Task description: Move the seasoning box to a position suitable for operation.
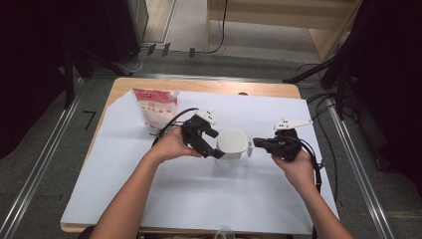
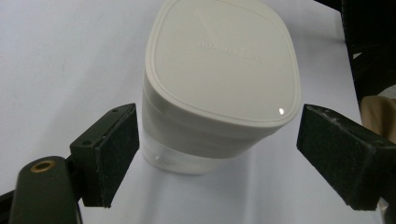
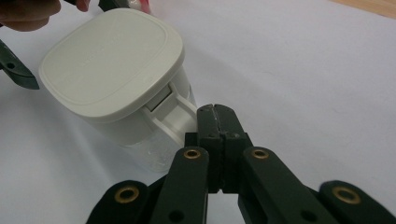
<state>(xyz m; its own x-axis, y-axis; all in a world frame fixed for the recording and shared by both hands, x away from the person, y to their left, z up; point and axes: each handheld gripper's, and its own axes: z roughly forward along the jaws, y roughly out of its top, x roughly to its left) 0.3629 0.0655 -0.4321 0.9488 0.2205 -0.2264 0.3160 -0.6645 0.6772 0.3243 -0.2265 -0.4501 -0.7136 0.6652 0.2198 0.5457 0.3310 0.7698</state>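
Observation:
A white container (image 1: 232, 144) with a rounded-square lid stands on the white sheet at the middle of the table. My left gripper (image 1: 215, 144) is open, one pad on each side of the container (image 2: 219, 70), with a gap on both sides. In the left gripper view the left gripper (image 2: 229, 154) has its pads level with the lid's rim. My right gripper (image 1: 256, 143) is shut with nothing between its jaws. In the right gripper view the tips of the right gripper (image 3: 215, 112) rest against the side latch (image 3: 173, 116) of the container (image 3: 112, 65).
A red and white pouch (image 1: 155, 105) stands at the back left of the white paper sheet (image 1: 199, 189) that covers the wooden table (image 1: 209, 85). Cables trail from both grippers. A clear object (image 1: 225, 233) sits at the near edge.

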